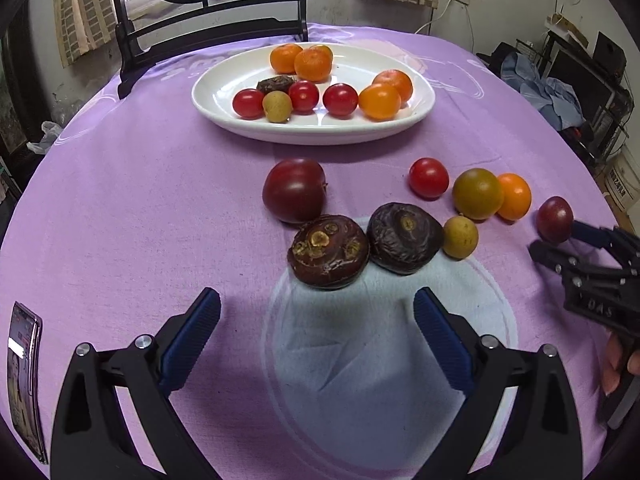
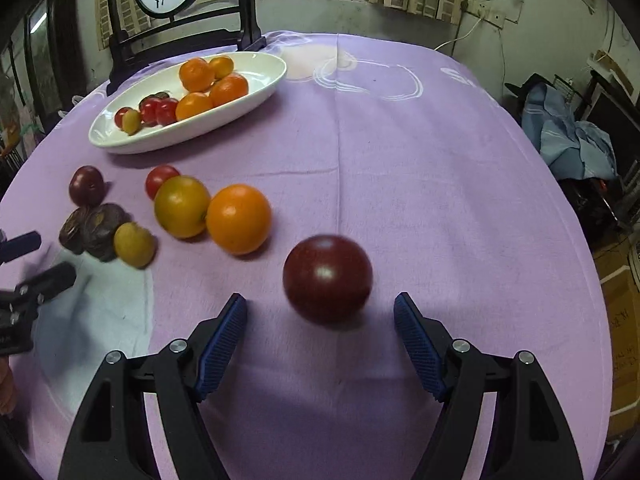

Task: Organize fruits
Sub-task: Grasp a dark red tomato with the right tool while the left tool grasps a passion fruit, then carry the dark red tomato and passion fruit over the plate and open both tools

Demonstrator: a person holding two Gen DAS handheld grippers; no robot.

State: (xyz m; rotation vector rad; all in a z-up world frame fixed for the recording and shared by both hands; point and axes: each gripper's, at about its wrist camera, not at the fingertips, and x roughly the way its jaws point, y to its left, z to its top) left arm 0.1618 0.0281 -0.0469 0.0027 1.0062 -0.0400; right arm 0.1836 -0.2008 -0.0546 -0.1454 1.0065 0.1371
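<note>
The right gripper (image 2: pixel 320 316) has its jaws wide apart and empty, a dark red plum (image 2: pixel 328 278) lying on the purple worktop (image 2: pixel 440 184) just ahead between them; the left gripper (image 1: pixel 316 308) gapes likewise, holding nothing, two wrinkled dark fruits (image 1: pixel 366 246) at its 12 o'clock. The white plate (image 1: pixel 416 114) of oranges and tomatoes sits further off at 12 o'clock.

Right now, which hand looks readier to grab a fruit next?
Right. The right gripper has its jaws open around the dark red plum. The left gripper, also open, sits short of the wrinkled brown fruit.
</note>
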